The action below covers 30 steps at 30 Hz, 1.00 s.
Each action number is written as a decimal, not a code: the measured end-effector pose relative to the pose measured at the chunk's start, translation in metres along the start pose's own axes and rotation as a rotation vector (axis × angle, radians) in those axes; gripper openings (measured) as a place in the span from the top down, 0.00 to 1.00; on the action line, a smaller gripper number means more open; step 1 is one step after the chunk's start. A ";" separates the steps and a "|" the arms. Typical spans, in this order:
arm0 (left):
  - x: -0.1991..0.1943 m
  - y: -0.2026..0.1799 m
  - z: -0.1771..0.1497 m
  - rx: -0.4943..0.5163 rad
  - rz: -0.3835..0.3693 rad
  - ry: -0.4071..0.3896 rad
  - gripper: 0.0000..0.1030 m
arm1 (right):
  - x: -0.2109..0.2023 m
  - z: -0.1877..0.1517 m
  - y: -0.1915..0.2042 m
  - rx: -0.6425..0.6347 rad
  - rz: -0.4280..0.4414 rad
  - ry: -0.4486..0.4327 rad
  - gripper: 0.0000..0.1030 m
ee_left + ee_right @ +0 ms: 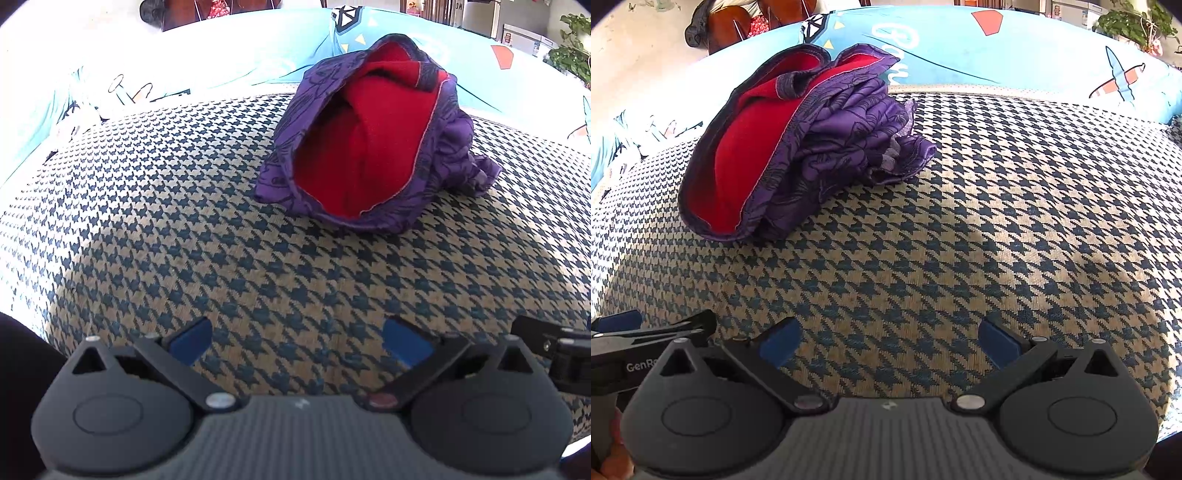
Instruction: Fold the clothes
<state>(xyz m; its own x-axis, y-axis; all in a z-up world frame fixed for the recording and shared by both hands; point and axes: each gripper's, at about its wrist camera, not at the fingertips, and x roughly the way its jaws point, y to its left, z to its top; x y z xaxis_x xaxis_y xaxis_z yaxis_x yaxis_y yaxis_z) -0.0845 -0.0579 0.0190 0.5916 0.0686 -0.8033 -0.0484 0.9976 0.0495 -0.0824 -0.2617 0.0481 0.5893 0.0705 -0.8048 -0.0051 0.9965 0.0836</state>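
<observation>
Purple garment with red fleece lining sits crumpled on the houndstooth cover, ahead of both grippers; I judge it soft, light, floppy. Left gripper and right gripper hold fingers spread, empty; I would pinch the stitched hem.

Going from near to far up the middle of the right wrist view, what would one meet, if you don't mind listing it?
Right claw → houndstooth cover → crumpled purple and red garment → light blue printed sheet.

Houndstooth-covered surface, crumpled purple garment with red lining lying on it
</observation>
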 end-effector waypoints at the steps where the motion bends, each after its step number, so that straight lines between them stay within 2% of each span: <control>1: -0.001 0.000 -0.001 0.002 -0.001 -0.001 0.00 | 0.000 0.000 0.000 0.000 0.002 -0.001 0.00; 30: -0.004 -0.001 -0.001 0.019 -0.009 -0.006 0.00 | 0.001 0.000 -0.002 0.021 -0.017 0.001 0.00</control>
<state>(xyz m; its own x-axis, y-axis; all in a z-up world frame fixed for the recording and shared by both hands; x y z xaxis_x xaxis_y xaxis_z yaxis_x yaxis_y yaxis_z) -0.0880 -0.0588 0.0215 0.5967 0.0598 -0.8002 -0.0277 0.9982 0.0540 -0.0820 -0.2633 0.0476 0.5885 0.0538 -0.8067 0.0220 0.9963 0.0825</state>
